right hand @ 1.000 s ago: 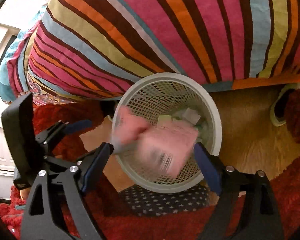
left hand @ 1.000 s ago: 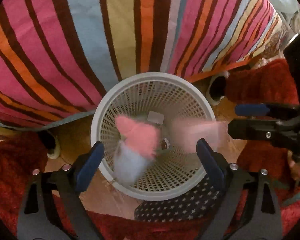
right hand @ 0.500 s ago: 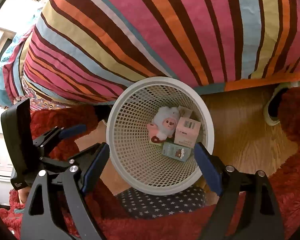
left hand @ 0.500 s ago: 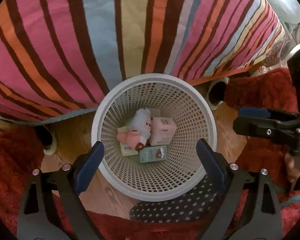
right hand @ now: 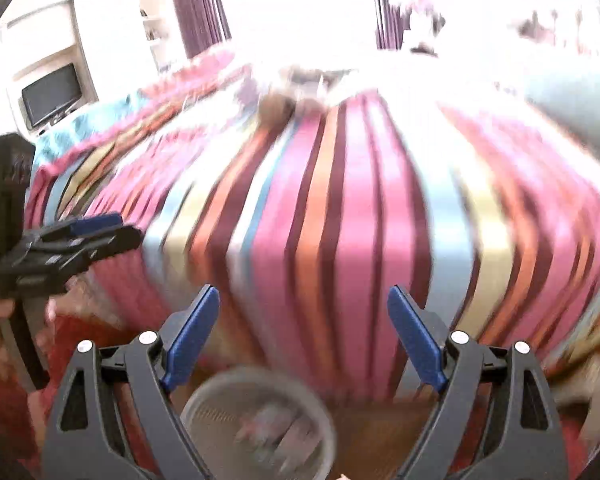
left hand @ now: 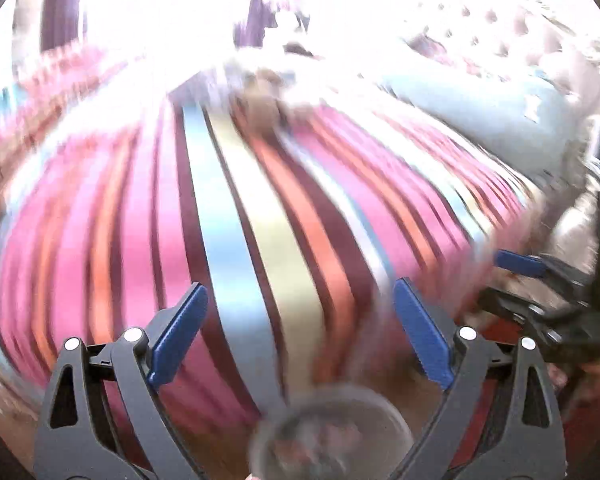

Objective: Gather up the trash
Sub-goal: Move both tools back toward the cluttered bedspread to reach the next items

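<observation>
Both views are blurred by motion. The white mesh trash basket (left hand: 332, 432) sits low at the bottom edge of the left wrist view and also shows in the right wrist view (right hand: 256, 420), with pinkish items blurred inside it. My left gripper (left hand: 300, 336) is open and empty, pointing at the striped bed cover. My right gripper (right hand: 304, 336) is open and empty too. The right gripper also shows at the right edge of the left wrist view (left hand: 540, 280), and the left gripper shows at the left edge of the right wrist view (right hand: 72, 244).
A striped bed cover (right hand: 340, 220) fills both views above the basket. A red shaggy rug (right hand: 76, 340) and wood floor (right hand: 372, 432) lie below. A screen (right hand: 52, 94) stands far left. A light blue pillow (left hand: 480, 108) lies on the bed.
The pink items dropped from both grippers into the basket. Both grippers then tilted up, so the basket slid to the bottom of each view and the bed top came into sight.
</observation>
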`<action>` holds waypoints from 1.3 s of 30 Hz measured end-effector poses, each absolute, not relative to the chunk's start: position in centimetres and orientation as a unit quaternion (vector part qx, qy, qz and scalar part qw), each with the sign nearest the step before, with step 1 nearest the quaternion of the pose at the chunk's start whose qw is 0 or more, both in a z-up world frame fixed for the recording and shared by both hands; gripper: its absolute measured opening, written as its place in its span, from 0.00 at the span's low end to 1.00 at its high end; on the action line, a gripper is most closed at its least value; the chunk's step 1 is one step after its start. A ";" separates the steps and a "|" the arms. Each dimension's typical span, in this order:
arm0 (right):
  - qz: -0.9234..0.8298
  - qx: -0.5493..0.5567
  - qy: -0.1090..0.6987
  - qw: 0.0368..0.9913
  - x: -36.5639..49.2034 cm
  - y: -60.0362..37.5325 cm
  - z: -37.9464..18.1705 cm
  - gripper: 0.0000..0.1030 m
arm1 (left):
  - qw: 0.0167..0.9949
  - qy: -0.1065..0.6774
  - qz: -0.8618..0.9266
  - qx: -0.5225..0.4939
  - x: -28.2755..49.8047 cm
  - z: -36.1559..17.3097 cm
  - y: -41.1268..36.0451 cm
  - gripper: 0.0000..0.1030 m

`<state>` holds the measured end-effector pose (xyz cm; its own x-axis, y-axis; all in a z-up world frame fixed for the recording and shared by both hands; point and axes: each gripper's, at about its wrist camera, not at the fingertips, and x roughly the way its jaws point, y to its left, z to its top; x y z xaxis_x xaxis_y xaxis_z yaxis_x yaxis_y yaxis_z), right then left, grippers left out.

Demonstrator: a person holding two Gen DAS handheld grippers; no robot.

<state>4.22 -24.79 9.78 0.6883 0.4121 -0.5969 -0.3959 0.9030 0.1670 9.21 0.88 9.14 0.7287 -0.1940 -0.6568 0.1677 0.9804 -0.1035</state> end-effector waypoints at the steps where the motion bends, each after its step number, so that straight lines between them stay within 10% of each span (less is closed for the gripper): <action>1: 0.216 0.004 0.311 0.925 5.5 -24.7 10.6 0.79 | 0.935 0.344 -0.086 -0.016 11.4 10.1 0.6 0.88; 22: 0.280 -0.247 0.290 0.881 25.4 -14.8 12.0 0.78 | 0.906 0.419 -0.039 -0.056 35.6 7.1 2.7 0.87; 26: 0.288 -0.292 0.275 0.869 26.6 -12.3 11.8 0.78 | 0.901 0.420 -0.087 -0.061 35.9 7.5 4.2 0.64; 29: 0.297 -0.292 0.290 0.862 28.1 -10.6 11.7 0.63 | 0.897 0.415 -0.127 -0.078 35.6 8.1 5.1 0.42; 39: 0.293 -0.238 0.348 0.858 31.5 -8.9 10.0 0.40 | 0.892 0.417 -0.146 -0.099 36.5 7.4 5.8 0.54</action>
<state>31.51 -8.89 10.02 0.5864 0.3384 -0.7360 -0.6687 0.7150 -0.2041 36.52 5.75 7.37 0.6093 -0.3424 -0.7152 0.1775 0.9380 -0.2978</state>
